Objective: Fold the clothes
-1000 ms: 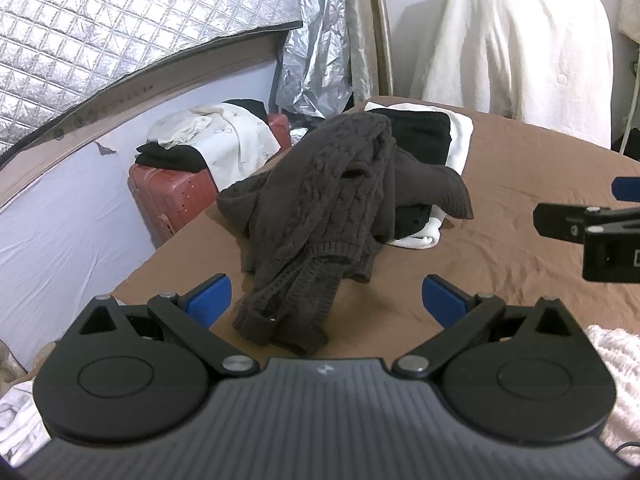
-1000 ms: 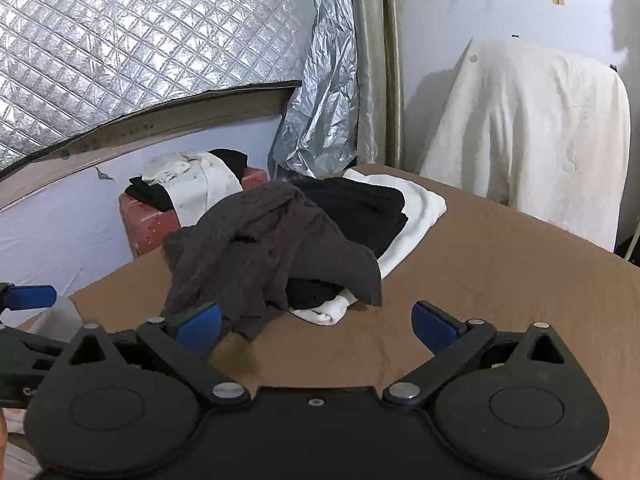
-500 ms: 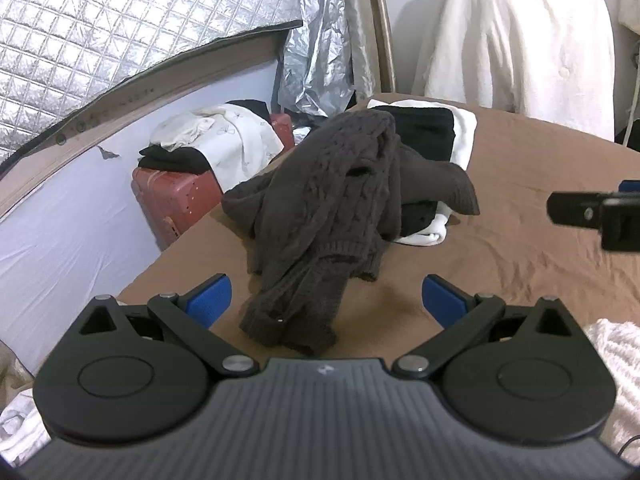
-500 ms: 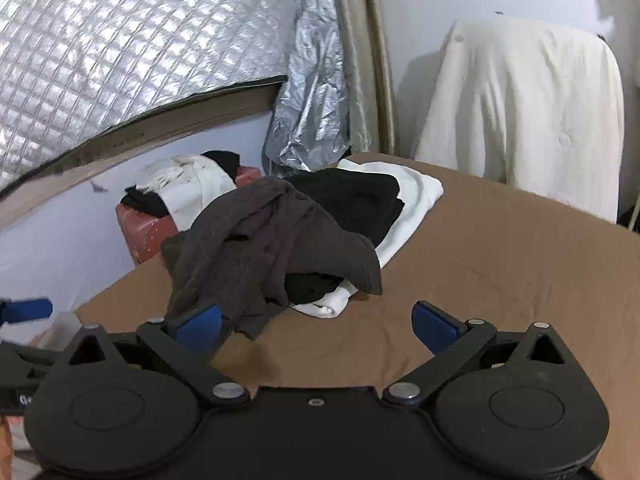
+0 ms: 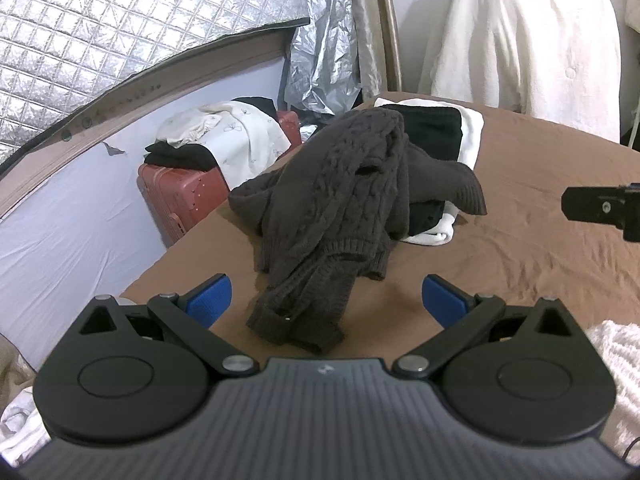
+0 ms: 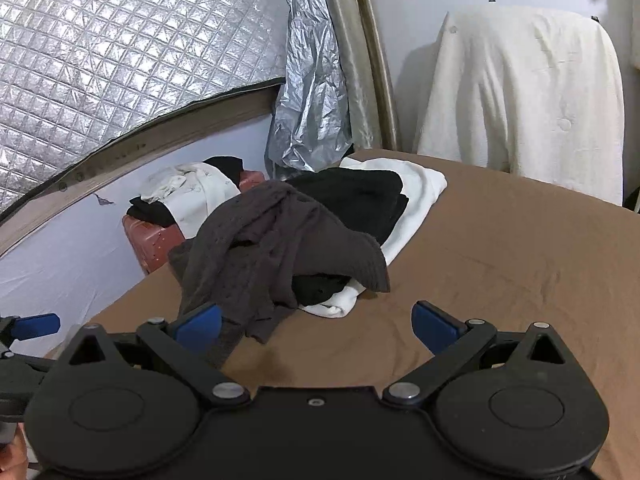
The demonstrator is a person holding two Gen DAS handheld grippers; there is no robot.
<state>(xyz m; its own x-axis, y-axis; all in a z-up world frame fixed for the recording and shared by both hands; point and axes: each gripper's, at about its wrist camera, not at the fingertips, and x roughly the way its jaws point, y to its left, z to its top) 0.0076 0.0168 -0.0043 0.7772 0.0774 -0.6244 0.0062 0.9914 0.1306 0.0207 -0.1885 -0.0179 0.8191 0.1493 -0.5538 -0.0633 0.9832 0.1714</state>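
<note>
A dark brown cable-knit sweater [image 5: 340, 208] lies crumpled on the brown bed sheet [image 5: 540, 248], draped partly over a folded black garment [image 5: 432, 132] and a folded white one [image 5: 472, 132]. My left gripper [image 5: 326, 300] is open, its blue pads on either side of the sweater's near hem, not touching it. In the right wrist view the same sweater [image 6: 264, 252] sits ahead and left of my open right gripper [image 6: 316, 326], which holds nothing. The black garment [image 6: 360, 196] and white garment [image 6: 420, 188] lie behind it.
A red suitcase [image 5: 176, 196] with black and white clothes on top stands beside the bed at the left. Silver quilted insulation [image 6: 120, 60] covers the wall. A cream cloth [image 6: 524, 92] hangs at the back right. A white knit item [image 5: 616, 356] lies near right.
Both grippers have moved slightly closer to the pile; the sweater looks a bit larger and more centred. The clothes have not moved and both grippers stay open.
</note>
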